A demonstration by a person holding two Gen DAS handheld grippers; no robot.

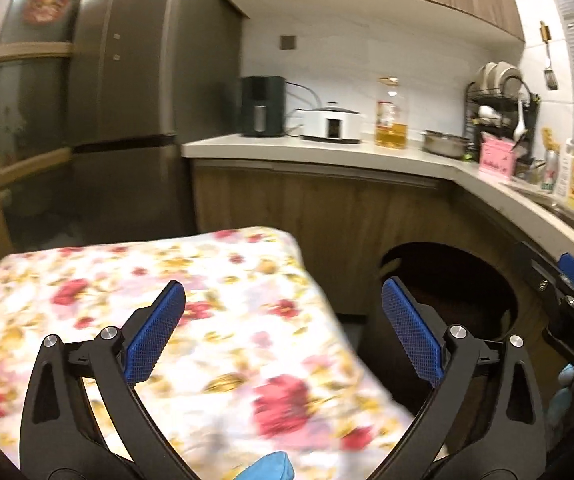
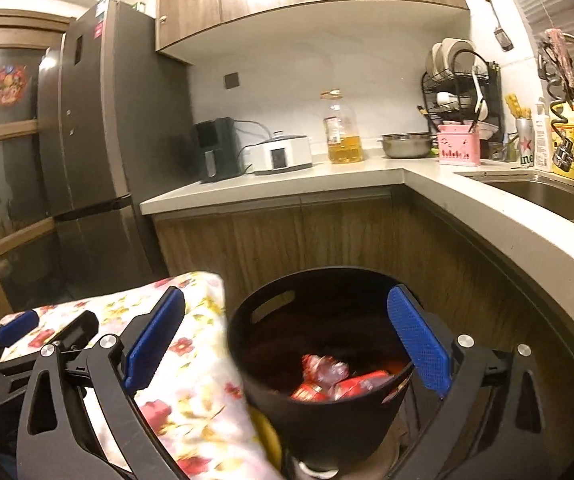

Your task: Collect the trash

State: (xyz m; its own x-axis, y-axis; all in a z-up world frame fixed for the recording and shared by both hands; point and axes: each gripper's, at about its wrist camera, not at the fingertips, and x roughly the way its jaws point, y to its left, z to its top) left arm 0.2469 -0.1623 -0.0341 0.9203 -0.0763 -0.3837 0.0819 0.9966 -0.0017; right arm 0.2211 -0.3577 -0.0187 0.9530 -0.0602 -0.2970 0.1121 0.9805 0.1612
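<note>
My left gripper (image 1: 283, 300) hangs spread and empty over the flowered cloth (image 1: 167, 320). To its right my right gripper (image 2: 287, 308), also spread and empty, frames the black bin (image 2: 319, 420). Crumpled red wrappers (image 2: 339, 380) lie in its bottom: light, crinkly, probably slippery. I'd pinch them at a bunched fold.

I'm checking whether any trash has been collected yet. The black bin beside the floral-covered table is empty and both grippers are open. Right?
Not quite: the black bin is not empty. The right wrist view shows crumpled red wrappers inside. It does stand beside the floral-covered table, and the left gripper and right gripper are open.
</note>
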